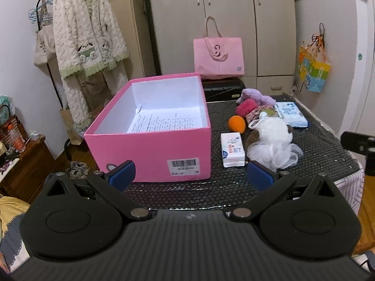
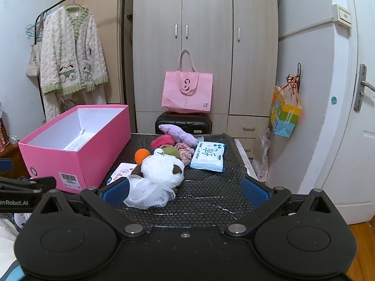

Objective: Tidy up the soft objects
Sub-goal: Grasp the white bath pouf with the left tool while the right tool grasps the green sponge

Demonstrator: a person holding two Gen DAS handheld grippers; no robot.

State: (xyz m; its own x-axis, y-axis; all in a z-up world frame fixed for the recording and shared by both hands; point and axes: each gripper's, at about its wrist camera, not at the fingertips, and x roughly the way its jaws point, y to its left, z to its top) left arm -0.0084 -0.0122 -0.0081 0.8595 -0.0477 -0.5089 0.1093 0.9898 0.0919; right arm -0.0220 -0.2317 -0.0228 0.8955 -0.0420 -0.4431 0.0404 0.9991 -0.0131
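Both the left gripper (image 1: 191, 175) and right gripper (image 2: 185, 190) hover spread and empty over the table (image 2: 211, 201), where soft toys (image 2: 161, 168) lie piled beside the open pink box (image 1: 150, 149).

A home bedroom is showing here: tall grey wooden wardrobe (image 2: 206, 46), fluffy cream robe (image 2: 70, 53) hanging (on a black rail).

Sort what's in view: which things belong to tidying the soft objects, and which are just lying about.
Job:
pink box
white plush
mesh pouf
purple plush
orange ball
red pouf

Lying about:
pink tote bag
hanging robe
black suitcase
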